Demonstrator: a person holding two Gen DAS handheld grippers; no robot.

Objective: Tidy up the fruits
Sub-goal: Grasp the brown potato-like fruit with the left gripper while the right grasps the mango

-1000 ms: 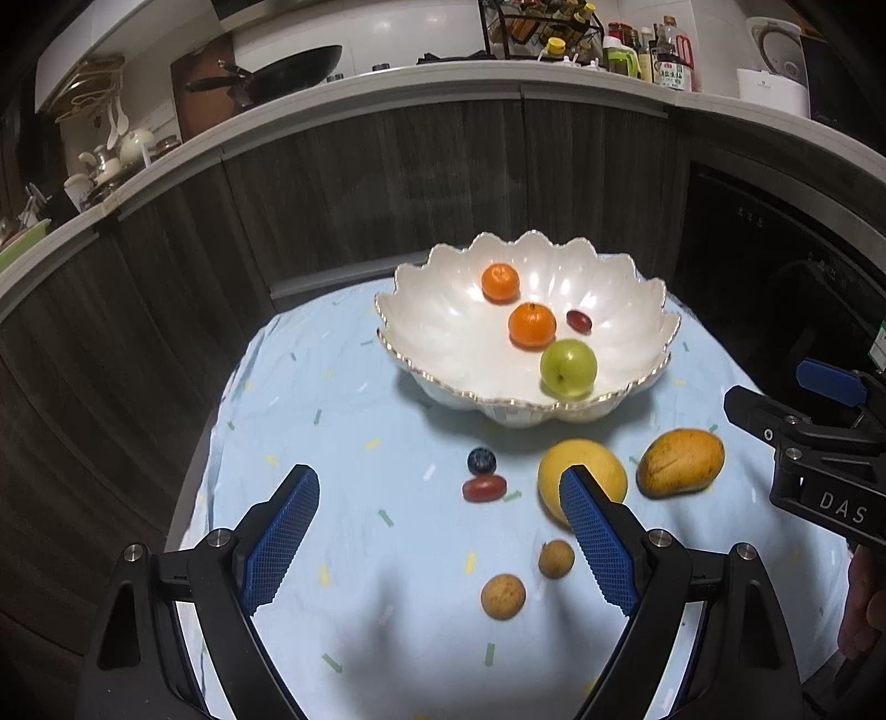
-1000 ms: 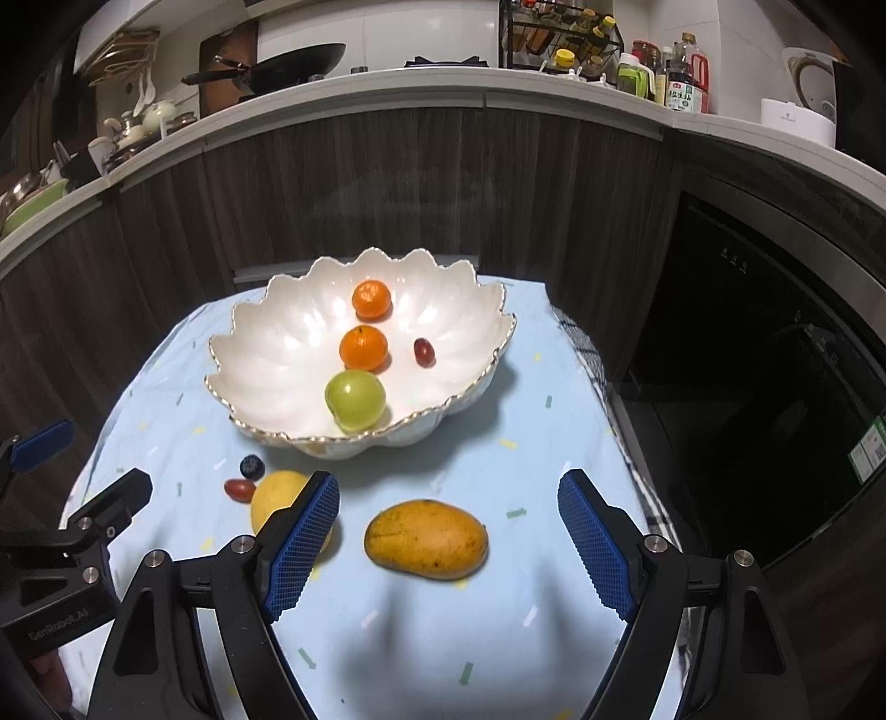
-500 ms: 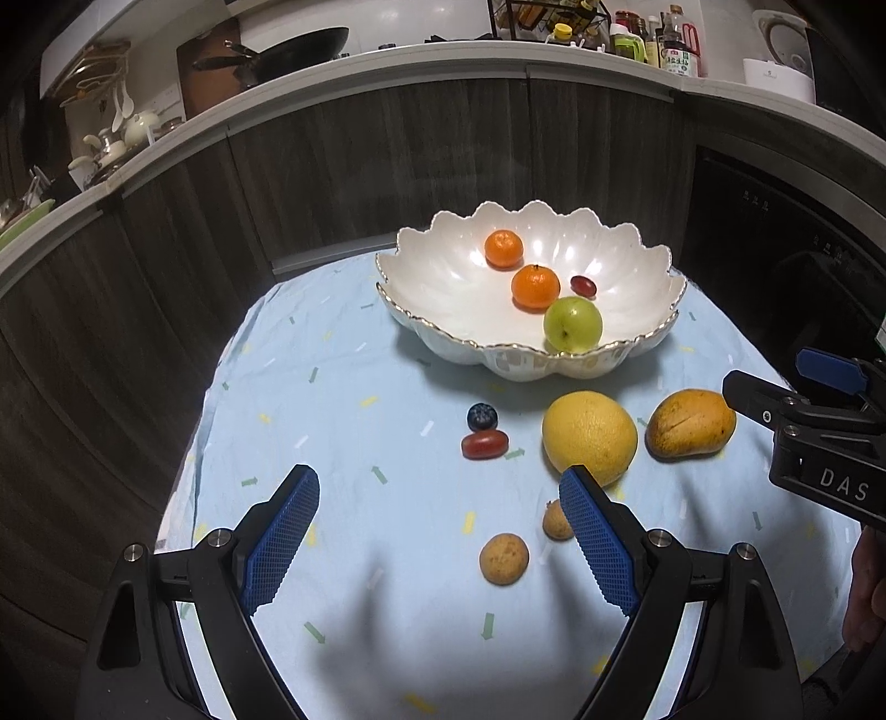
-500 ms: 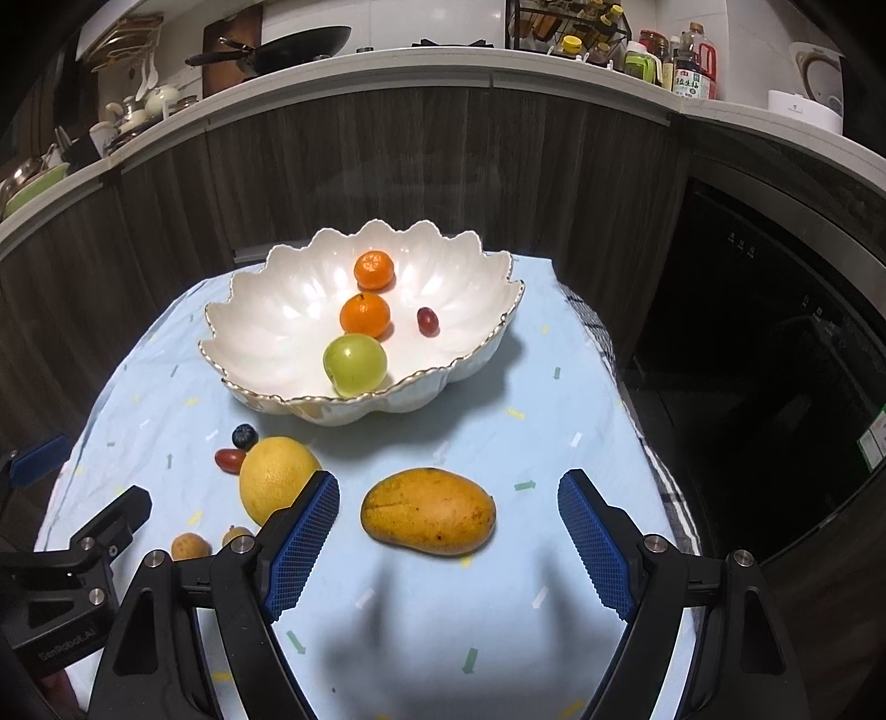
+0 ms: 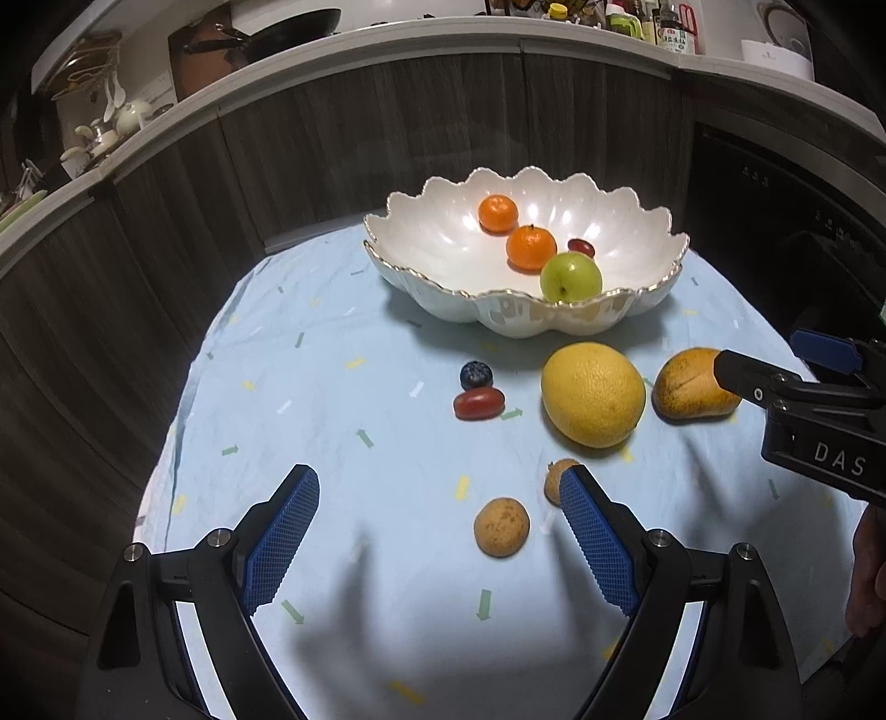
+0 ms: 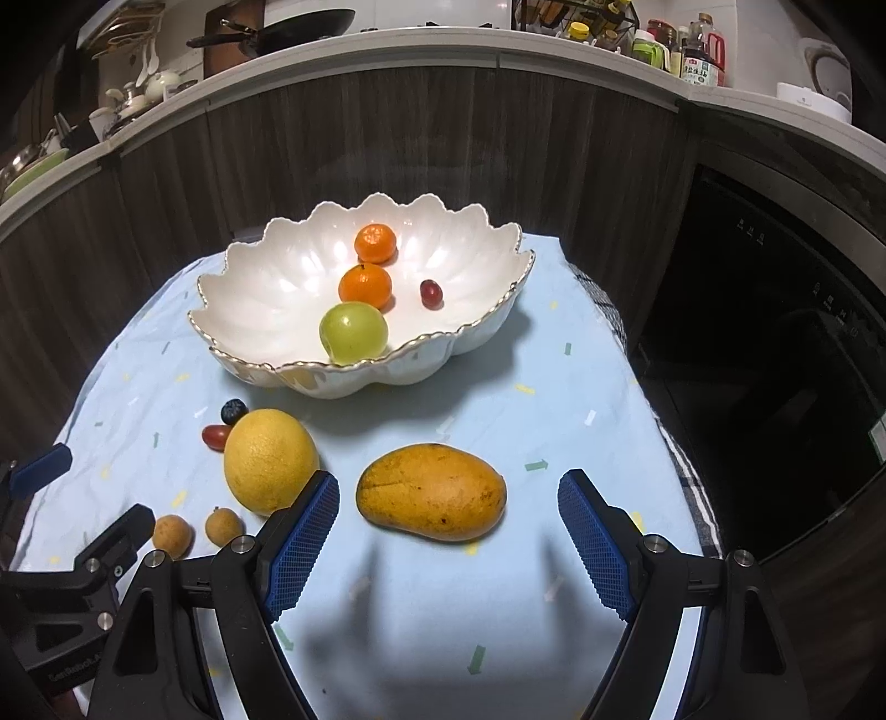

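Observation:
A white scalloped bowl [image 5: 432,288] [image 6: 249,310] holds two mandarins [image 5: 530,247], a green apple [image 5: 571,277] [image 6: 353,332] and a red grape [image 6: 431,292]. On the blue cloth lie a yellow grapefruit [image 5: 592,394] [image 6: 270,459], a mango [image 5: 689,385] [image 6: 432,492], a blueberry [image 5: 475,375], a red date [image 5: 479,403] and two brown longans [image 5: 501,526] [image 6: 173,534]. My left gripper [image 5: 437,531] is open and empty, low over the longans. My right gripper [image 6: 448,526] is open and empty, just in front of the mango.
The cloth-covered table [image 5: 332,421] stands against dark wood cabinet fronts [image 6: 387,144]. A counter above carries a pan [image 6: 299,27], bottles and dishes. A dark appliance [image 6: 775,343] stands to the right, past the table edge.
Both grippers have sunk lower and drawn back a little; the bowl now sits farther off and the loose fruit shows nearer. Both stay open and empty.

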